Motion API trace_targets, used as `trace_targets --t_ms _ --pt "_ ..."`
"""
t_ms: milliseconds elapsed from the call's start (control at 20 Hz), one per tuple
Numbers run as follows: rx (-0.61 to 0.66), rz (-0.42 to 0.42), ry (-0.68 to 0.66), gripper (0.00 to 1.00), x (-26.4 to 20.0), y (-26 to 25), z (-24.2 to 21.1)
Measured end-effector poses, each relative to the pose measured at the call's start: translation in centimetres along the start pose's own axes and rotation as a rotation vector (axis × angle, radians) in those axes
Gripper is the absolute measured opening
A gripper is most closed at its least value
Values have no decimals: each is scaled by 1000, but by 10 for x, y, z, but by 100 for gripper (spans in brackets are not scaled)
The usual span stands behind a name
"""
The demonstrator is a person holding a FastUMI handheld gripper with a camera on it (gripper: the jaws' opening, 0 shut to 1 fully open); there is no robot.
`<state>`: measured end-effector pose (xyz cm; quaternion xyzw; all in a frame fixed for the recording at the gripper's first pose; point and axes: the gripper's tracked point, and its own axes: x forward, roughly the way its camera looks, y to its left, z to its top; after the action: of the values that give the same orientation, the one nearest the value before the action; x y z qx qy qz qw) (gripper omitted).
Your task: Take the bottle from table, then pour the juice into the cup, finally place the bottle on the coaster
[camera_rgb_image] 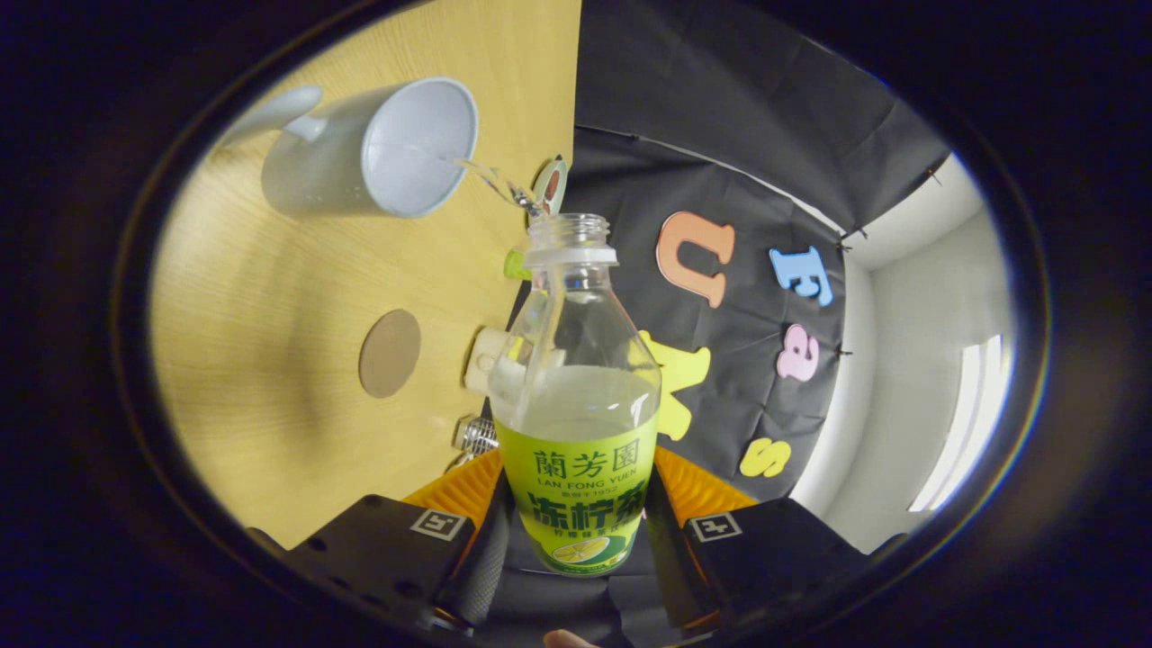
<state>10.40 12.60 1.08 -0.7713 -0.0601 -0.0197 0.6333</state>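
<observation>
Wooden table (pixel 270 297); jaws clamp bottle (pixel 576 423), juice streaming into cup (pixel 378 148).

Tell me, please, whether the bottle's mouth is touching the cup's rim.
Apart. The gripper view shows table between the bottle mouth and the cup rim, bridged only by the juice stream; gripper fingers clamp the bottle.
</observation>
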Motion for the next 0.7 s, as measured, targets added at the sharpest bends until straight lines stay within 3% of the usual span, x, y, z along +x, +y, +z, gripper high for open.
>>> trace_targets --t_ms 700 --pt "-55 -30 -11 75 6 -14 1"
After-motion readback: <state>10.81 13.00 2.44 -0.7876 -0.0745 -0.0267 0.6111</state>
